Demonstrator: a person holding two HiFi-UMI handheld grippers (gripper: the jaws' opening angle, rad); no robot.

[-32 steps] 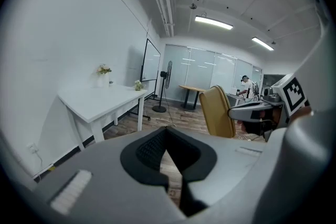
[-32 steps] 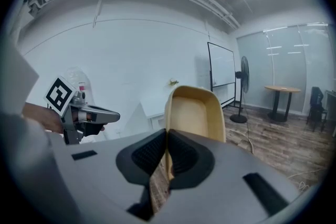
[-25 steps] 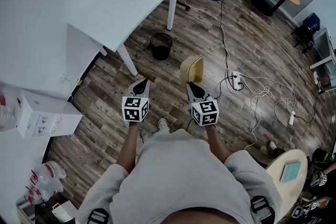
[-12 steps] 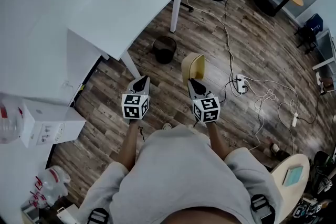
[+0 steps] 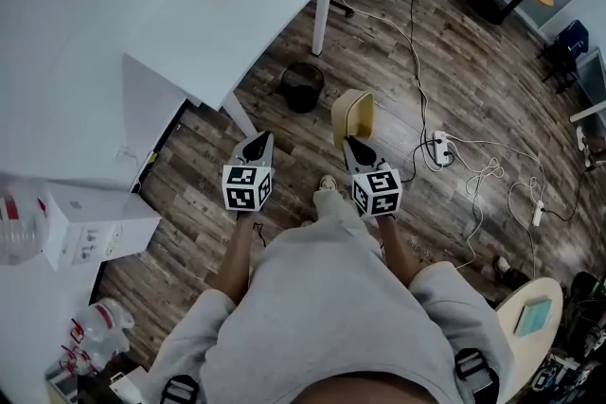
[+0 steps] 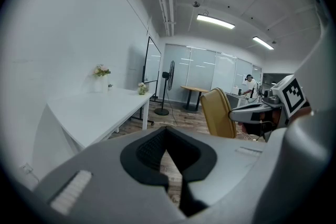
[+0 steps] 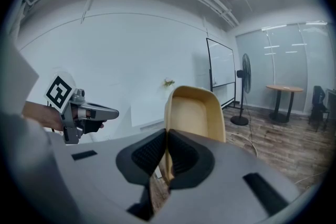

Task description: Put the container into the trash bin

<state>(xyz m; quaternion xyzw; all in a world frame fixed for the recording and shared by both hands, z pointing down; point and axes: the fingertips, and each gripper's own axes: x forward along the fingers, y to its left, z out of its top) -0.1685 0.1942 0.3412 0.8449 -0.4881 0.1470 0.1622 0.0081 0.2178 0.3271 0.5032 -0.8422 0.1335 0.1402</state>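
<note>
Floorboards (image 5: 492,71); container (image 5: 351,112) in right hand-held gripper (image 5: 353,140)

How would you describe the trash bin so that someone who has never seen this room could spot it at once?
Find the large white table filling the head view's upper left. On the wood floor just off its right-hand corner, near the white leg, stands the trash bin. It is small, round, dark and open-topped, unlike the tan container to its right.
</note>
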